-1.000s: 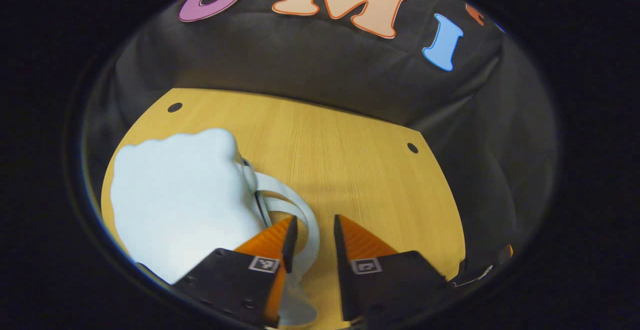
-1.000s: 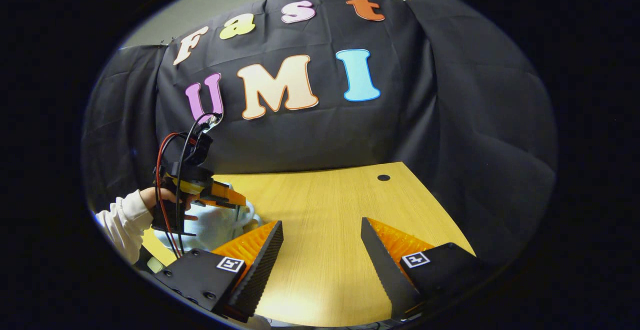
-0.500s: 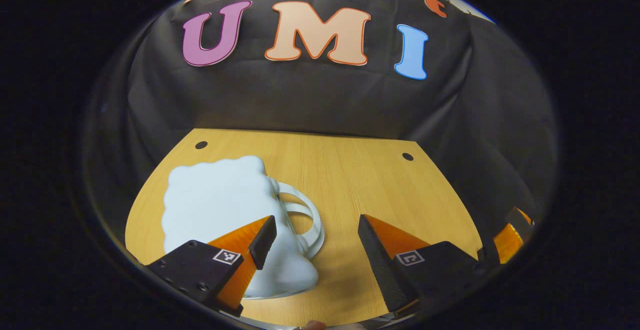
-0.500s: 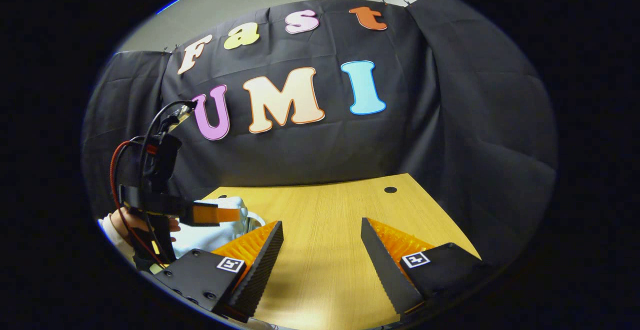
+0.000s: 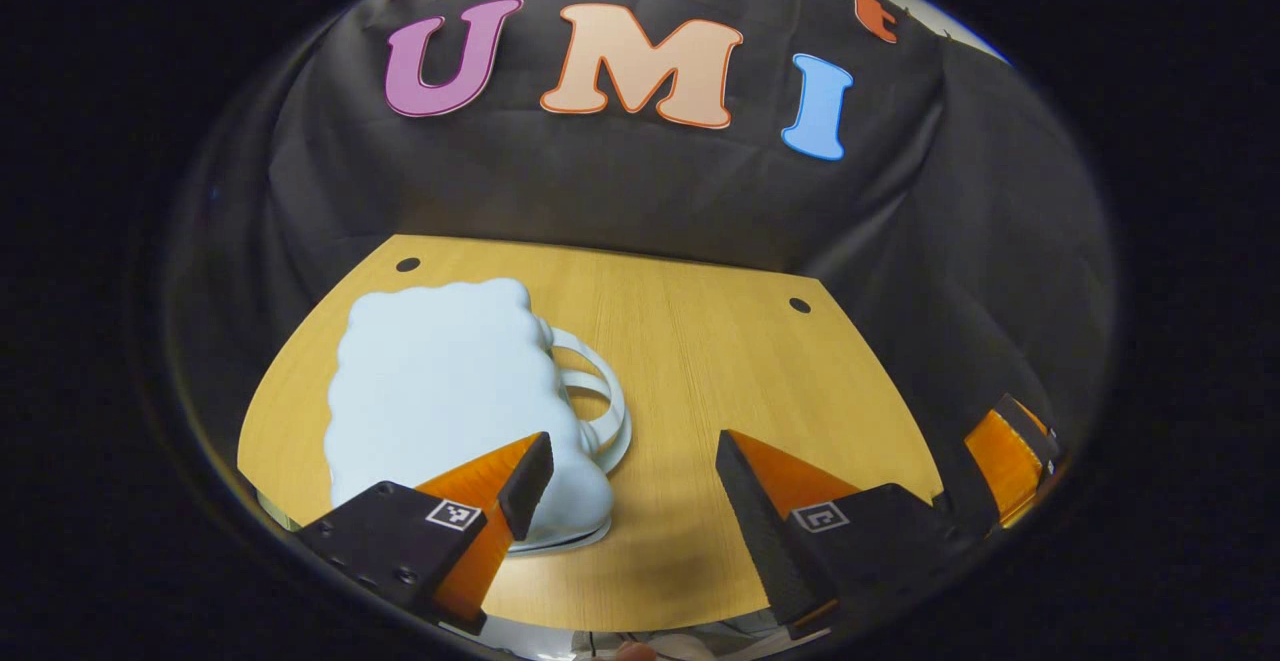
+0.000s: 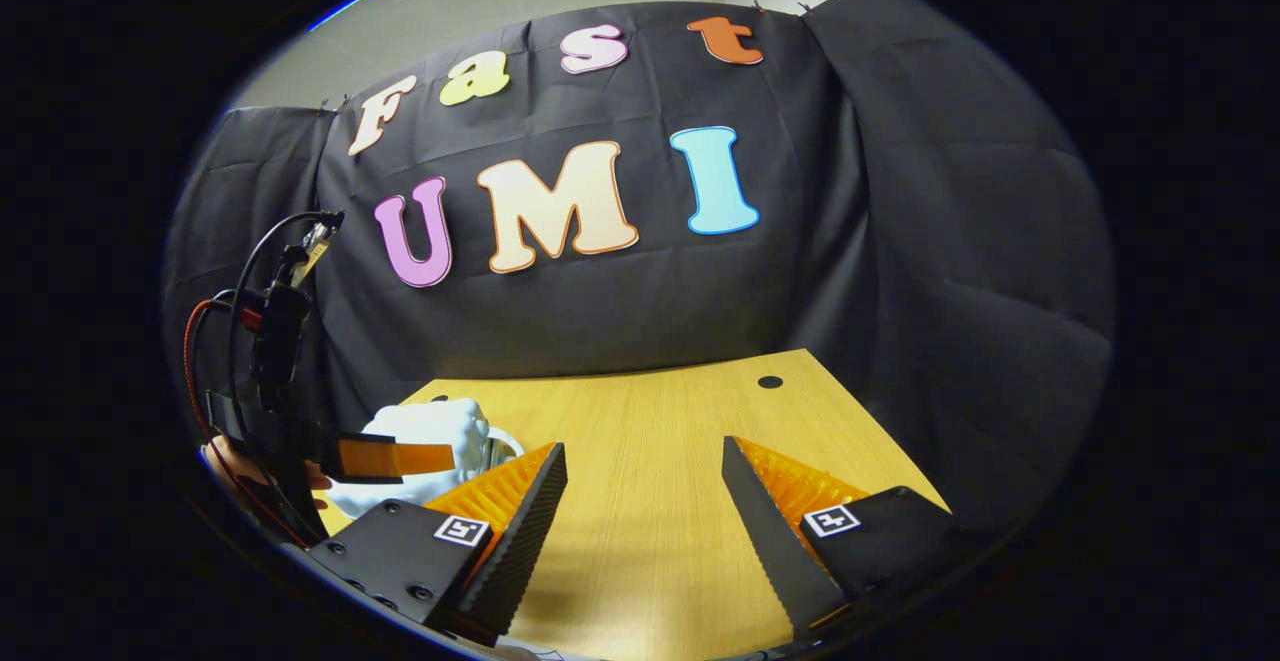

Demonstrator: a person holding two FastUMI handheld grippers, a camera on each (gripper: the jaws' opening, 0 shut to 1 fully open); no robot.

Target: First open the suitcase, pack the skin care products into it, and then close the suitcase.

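Left gripper (image 5: 632, 476) has backed off the shut pale-blue suitcase (image 5: 440, 406) | both jaws open, empty | right gripper (image 6: 645, 501) waits above surface (image 6: 650, 441); job looks done.

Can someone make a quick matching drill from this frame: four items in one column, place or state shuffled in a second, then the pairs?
Items
1. suitcase
2. suitcase handle
3. left gripper
4. right gripper

Place or state
A. open, over bare tabletop, far from the case
B. closed, lying flat on the table's left part
C. open, empty, one finger in front of the case
D. white loop sticking out toward the table's middle

Pairs: 1-B, 2-D, 3-C, 4-A
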